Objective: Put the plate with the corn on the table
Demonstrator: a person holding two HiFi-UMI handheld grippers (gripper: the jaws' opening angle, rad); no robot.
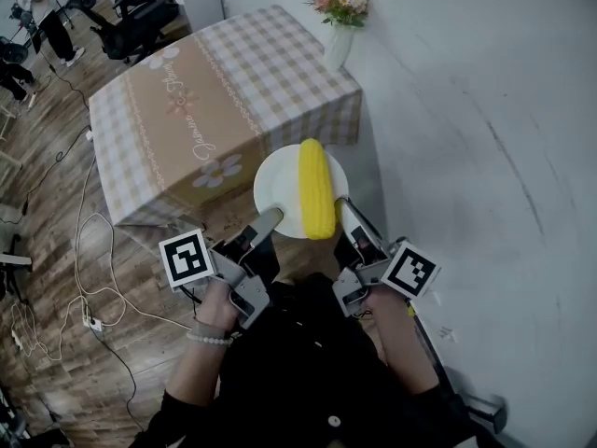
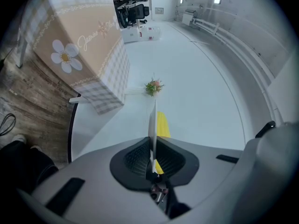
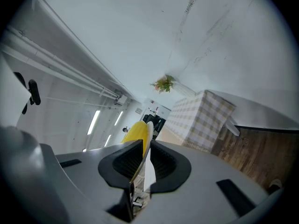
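A white plate (image 1: 276,190) with a yellow corn cob (image 1: 315,189) on it is held in the air just short of the table's near edge. My left gripper (image 1: 271,218) is shut on the plate's near left rim, and my right gripper (image 1: 344,209) is shut on its near right rim. In the left gripper view the plate's rim (image 2: 152,125) runs edge-on between the pads, with the corn (image 2: 162,124) behind it. The right gripper view shows the rim (image 3: 146,164) clamped the same way, the corn (image 3: 136,132) to its left.
The table (image 1: 215,101) wears a beige checked cloth with daisies. A white vase of flowers (image 1: 339,26) stands at its far right corner. A white wall (image 1: 485,157) runs along the right. Cables (image 1: 65,278) lie on the wooden floor at left. People and chairs are far back left.
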